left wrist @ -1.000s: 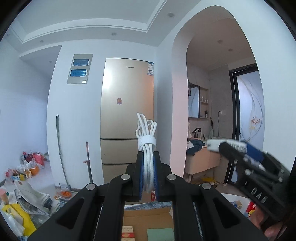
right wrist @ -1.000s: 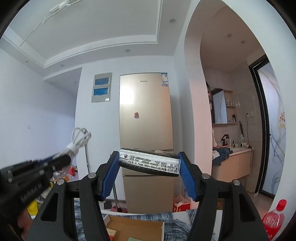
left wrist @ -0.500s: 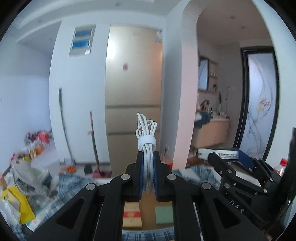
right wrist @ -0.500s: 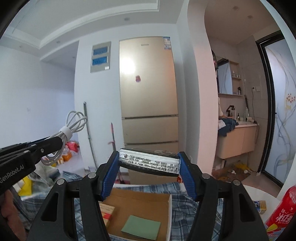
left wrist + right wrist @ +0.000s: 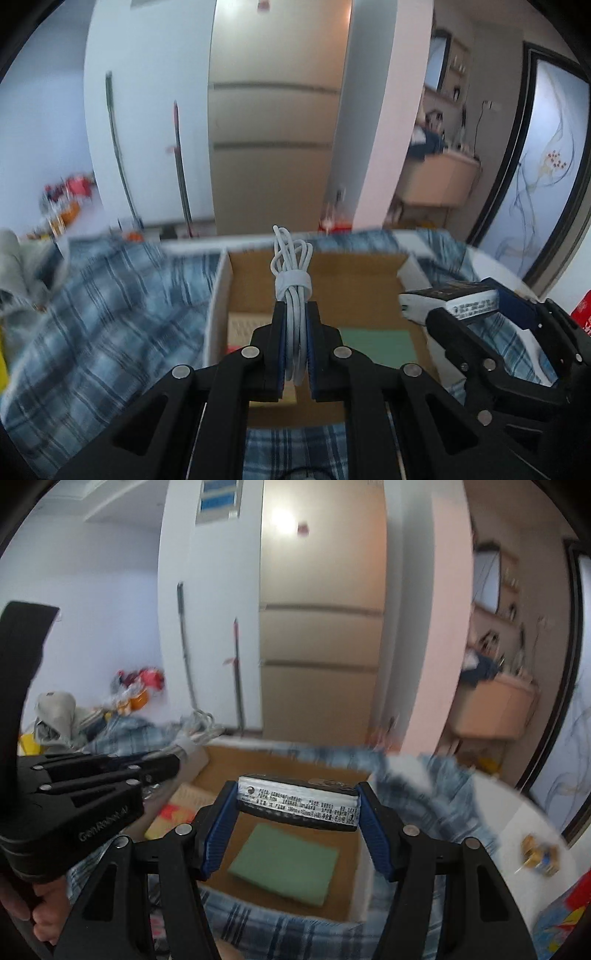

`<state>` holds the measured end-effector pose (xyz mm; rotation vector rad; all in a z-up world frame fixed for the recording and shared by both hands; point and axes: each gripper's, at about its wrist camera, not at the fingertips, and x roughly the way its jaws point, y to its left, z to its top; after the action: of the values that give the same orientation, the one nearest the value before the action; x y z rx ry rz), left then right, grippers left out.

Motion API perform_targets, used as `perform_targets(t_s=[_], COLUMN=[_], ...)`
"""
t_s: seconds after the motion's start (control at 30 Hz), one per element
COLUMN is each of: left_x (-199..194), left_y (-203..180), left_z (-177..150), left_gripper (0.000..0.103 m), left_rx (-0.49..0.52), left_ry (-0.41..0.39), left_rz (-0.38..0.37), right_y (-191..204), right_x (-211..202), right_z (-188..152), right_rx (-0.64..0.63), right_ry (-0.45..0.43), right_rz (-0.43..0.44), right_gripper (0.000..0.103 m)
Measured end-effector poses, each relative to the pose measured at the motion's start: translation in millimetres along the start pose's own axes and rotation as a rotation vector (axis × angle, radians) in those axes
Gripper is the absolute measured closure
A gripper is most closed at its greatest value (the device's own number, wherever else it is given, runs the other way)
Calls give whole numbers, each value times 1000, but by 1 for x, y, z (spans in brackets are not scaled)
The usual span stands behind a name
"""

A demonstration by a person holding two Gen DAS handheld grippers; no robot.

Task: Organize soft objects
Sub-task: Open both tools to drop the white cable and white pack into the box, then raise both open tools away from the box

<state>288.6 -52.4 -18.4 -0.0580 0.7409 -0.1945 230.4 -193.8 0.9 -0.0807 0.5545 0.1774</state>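
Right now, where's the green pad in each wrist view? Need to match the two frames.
Left wrist: green pad lies on the cardboard box floor, low centre-right, just right of the left gripper shut on the white cable bundle.
Right wrist: green pad at lower centre, below the tissue pack clamped in the right gripper.
Shared landmark: the beige fridge behind the box.

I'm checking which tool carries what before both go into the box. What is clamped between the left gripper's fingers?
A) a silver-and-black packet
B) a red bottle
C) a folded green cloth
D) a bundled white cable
D: in the left wrist view the left gripper is shut on the bundled white cable, while the silver-and-black packet sits in the right gripper.
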Motion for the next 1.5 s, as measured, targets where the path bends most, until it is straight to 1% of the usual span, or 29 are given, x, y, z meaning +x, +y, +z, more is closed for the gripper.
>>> perform_targets(t_s=[0.03,0.13,0.2,0.3,0.37,0.47,0.6,0.63,0.7,0.73,0.77,0.8,0.87,0.93,0.97,1.07,1.17,1.2,1.27,1.33,1.4,1.47,1.5], left_x=[5,13,17,21,22,21,21,21,22,21,20,19,15,9,7,-7,-34,-47,-67,-88,-106,-122,-128], left_y=[0,-4,-4,-7,-9,-10,-12,-12,-15,-16,-17,-16,-10,-3,0,2,-4,-7,-12,-15,-18,-18,-17], left_z=[0,-4,-7,-10,-12,-12,-11,-11,-12,-12,-12,-12,-9,-5,-4,2,5,6,8,10,11,11,11], left_gripper=[93,93,93,93,93,93,93,93,90,81,71,67,47,40,40,40,40,40,40,40,36,26,24], left_rx=[1,10,11,13,21,26,40,47,63,71,76,78,61,30,21,21,51,60,75,85,90,77,72], left_ry=[17,66,95,121,129,128,123,125,124,118,110,99,75,54,48,-6,-142,-201,-281,-354,-410,-462,-481], left_rz=[-1,4,-15,-43,-43,-26,-24,-21,9,25,38,51,72,60,53,46,87,88,75,63,60,73,74], right_y=[-1,-5,-10,-16,-14,-15,-11,-10,-10,-10,-10,-11,-16,-20,-21,-22,-21,-20,-21,-21,-23,-24,-24], right_x=[6,13,19,32,40,44,44,45,46,47,46,44,44,44,43,37,24,19,6,-10,-26,-41,-49], right_z=[-3,-8,-9,-13,-14,-17,-16,-16,-16,-17,-17,-17,-16,-14,-14,-10,-3,-1,6,15,21,27,30], right_rx=[1,12,35,61,66,76,67,65,62,60,58,59,78,101,102,93,83,78,67,62,61,57,52], right_ry=[36,90,127,191,219,241,240,243,249,247,242,235,230,232,230,201,148,125,72,4,-59,-118,-143], right_rz=[4,7,19,39,47,60,67,69,58,41,24,11,11,24,24,3,-3,-6,-16,-30,-39,-52,-62], right_gripper=[41,41,41,41,41,41,41,38,34,32,32,32,32,31,31,31,31,31,30,22,18,17,14])
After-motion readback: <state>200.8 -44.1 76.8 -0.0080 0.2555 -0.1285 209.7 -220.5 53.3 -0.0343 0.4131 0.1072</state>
